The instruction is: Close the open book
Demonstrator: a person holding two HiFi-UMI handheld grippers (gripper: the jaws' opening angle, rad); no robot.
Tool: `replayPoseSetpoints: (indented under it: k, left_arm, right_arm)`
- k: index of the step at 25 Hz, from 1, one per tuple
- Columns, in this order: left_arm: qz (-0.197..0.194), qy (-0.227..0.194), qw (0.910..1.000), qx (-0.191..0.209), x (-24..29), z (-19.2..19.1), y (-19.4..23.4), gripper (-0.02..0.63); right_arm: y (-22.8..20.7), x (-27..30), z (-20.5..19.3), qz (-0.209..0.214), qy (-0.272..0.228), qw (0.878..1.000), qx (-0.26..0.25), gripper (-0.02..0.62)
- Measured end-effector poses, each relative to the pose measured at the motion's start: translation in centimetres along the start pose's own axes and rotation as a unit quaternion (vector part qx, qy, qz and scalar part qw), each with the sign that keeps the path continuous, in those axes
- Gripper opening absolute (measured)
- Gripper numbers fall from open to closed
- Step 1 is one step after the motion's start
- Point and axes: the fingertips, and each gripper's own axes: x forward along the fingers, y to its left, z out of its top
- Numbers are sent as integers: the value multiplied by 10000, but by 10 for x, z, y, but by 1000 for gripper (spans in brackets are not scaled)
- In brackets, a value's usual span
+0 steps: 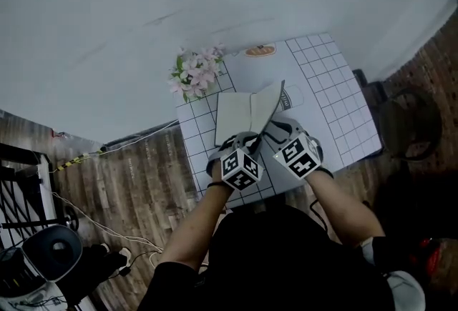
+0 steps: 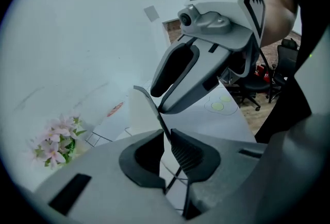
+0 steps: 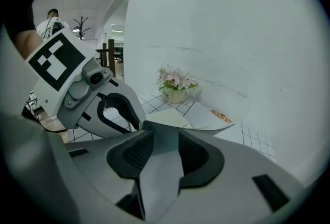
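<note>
Nearest, left gripper [image 2: 166,138] pinched the book [image 1: 235,119] by its raised cover [image 2: 148,100]; right gripper [image 3: 160,138], jaws apart, backed it; a slipping pinch could drop it open.

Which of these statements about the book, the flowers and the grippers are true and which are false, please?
1. The book lies shut and flat. False: it is open, with its right half raised off the table.
2. Pink flowers stand on the table beyond the book's left corner. True.
3. The left gripper has its jaws wide apart with nothing between them. False: the jaws stand close together on a thin raised edge of the book.
4. The table top has a grid pattern. True.
</note>
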Motion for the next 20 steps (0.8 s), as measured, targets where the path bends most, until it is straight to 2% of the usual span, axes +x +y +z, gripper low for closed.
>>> replayPoseSetpoints:
  k: [6, 15, 18, 20]
  left_arm:
    - [275, 100, 9993, 226, -19, -22, 15, 52]
    - [274, 200, 9991, 241, -32, -63, 29, 60]
    - [311, 414, 9980, 350, -34, -79, 34, 61]
    - [392, 573, 9973, 232, -37, -91, 39, 61]
  right_arm:
    - [20, 6, 9, -109, 32, 9999, 55, 150]
    - [46, 4, 5, -185, 230, 9990, 324, 137]
    - [51, 4, 5, -144, 201, 9988, 433, 130]
    - [53, 5, 4, -98, 186, 9987, 462, 127]
